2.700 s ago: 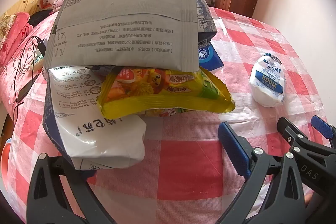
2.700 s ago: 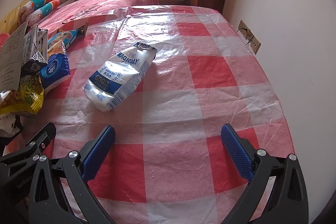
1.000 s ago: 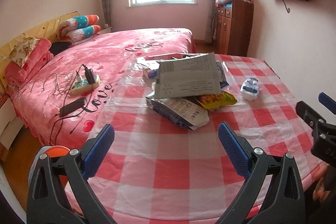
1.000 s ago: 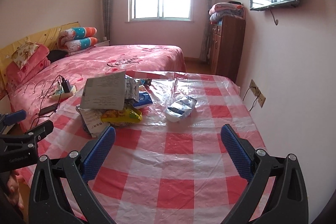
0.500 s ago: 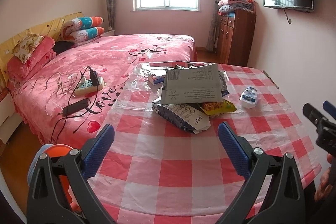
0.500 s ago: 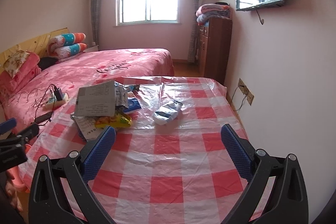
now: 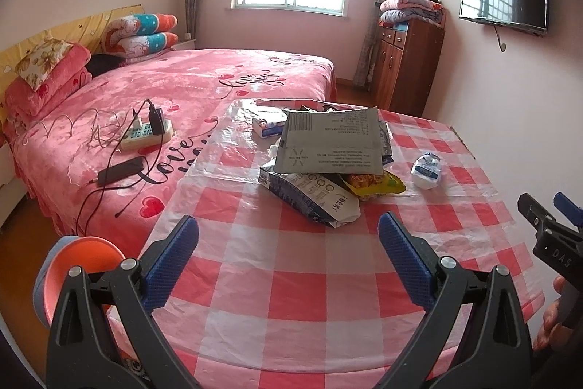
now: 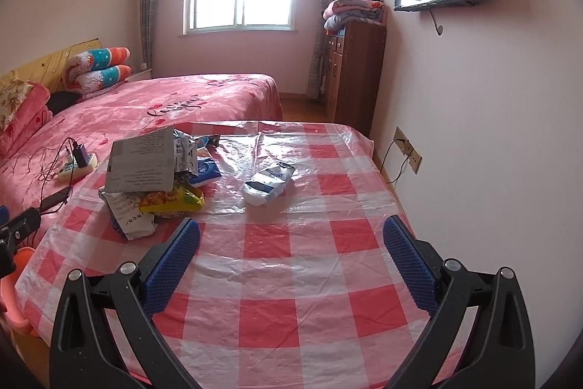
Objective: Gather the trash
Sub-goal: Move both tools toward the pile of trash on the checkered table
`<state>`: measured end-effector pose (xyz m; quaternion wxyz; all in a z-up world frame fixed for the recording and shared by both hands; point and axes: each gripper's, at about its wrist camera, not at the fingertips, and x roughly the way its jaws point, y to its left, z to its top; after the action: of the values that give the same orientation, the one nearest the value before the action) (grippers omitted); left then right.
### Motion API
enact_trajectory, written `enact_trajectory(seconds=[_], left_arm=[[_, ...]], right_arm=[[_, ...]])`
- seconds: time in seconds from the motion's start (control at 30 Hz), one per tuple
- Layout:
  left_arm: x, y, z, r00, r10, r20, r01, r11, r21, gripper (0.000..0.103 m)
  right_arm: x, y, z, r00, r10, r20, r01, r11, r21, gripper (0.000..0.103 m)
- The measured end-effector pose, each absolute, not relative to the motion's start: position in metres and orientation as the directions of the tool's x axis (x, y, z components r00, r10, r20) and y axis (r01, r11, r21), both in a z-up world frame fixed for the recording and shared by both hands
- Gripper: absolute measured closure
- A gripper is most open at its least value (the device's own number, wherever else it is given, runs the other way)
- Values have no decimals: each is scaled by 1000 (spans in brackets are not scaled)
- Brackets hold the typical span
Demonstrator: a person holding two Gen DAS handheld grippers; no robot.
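A heap of wrappers lies on the red-checked table (image 7: 291, 287): a grey printed bag (image 7: 328, 144) on top, a yellow snack bag (image 7: 375, 185) and a blue-white pouch (image 7: 313, 199) under it. A crumpled white pouch (image 7: 426, 170) lies apart to the right. In the right wrist view the same grey bag (image 8: 140, 163), yellow bag (image 8: 173, 199) and white pouch (image 8: 267, 183) lie far ahead. My left gripper (image 7: 288, 257) and right gripper (image 8: 291, 254) are both open and empty, held back over the table's near edge.
An orange bin (image 7: 83, 265) stands on the floor at the table's left. A pink bed (image 7: 164, 90) with a power strip (image 7: 145, 133) and phone (image 7: 120, 170) lies beyond. A wooden cabinet (image 8: 353, 72) and wall socket (image 8: 408, 150) are at the right.
Both grippers have pulled well back and up from the trash heap, so the whole table and room now show. Both stayed open and empty.
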<state>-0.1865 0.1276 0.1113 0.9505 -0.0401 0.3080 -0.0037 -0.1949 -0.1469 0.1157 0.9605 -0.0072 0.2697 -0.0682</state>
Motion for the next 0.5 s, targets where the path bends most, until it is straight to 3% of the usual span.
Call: enact_trajectory(seconds=[0.5], left_arm=[[-177,120,94,786,-29,-617,-13,998,-64,4]], right_arm=[[-186,-148,105,841,-137,-523,120,990,-68,4]])
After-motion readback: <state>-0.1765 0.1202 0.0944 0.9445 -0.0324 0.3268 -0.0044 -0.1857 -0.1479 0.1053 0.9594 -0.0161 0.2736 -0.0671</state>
